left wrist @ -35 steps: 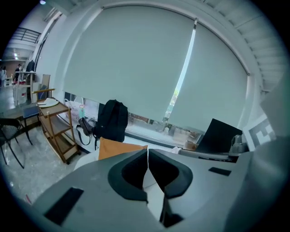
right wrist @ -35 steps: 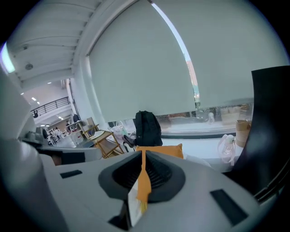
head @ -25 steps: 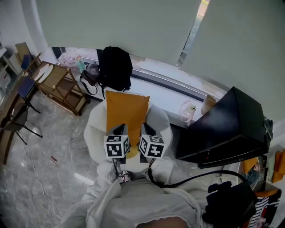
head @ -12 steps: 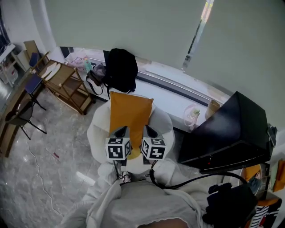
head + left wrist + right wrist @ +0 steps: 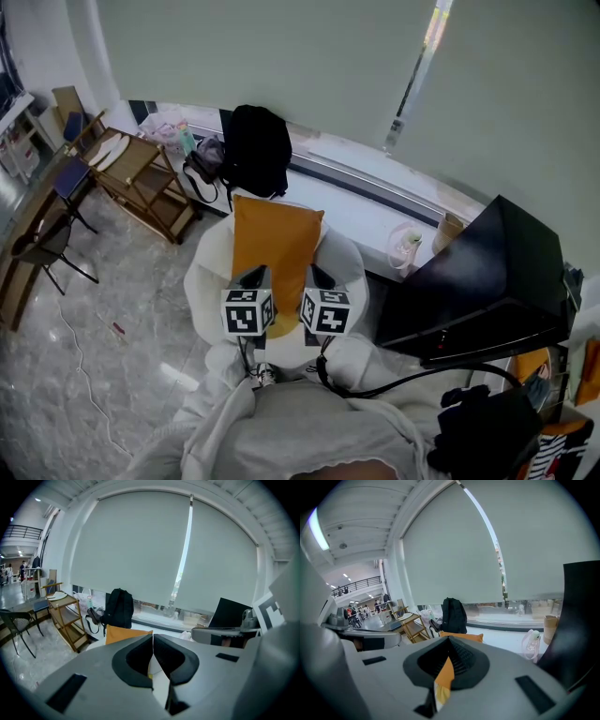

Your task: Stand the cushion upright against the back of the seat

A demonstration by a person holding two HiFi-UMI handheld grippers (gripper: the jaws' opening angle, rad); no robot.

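A: We start at the right gripper (image 5: 447,656). Its jaws are clamped on a fold of orange fabric, with a paler yellow strip lower in the gap. That is the cushion (image 5: 274,246).

B: Agreed. The left gripper (image 5: 153,641) has its jaws pressed tip to tip, with a thin pale seam between them. A sliver of yellow shows lower down. We cannot tell whether any fabric is caught there.

A: Cushion appearance: plain orange, rectangular and soft-cornered, with no pattern we can see.

B: Position: it is on the white seat (image 5: 208,267). Its far edge lies against the seat's back and its near edge is at the two grippers, over the seat's front. It slopes back rather than standing straight.

A: Counts: two grippers, one cushion, one seat. Behind the seat there is one black backpack (image 5: 255,150), touching its back. To the left of the seat there is one wooden shelf cart (image 5: 141,183), set apart from it. To the right there is one large black panel (image 5: 487,272).

B: Differences between views: only the head view shows the whole cushion and the seat's round outline. Only the right gripper view shows the pinched fabric. It also shows a paper cup (image 5: 551,627) and a clear bag (image 5: 531,643) on the ledge behind and to the right of the seat. The left gripper view shows the cushion's top edge just in front of the backpack.
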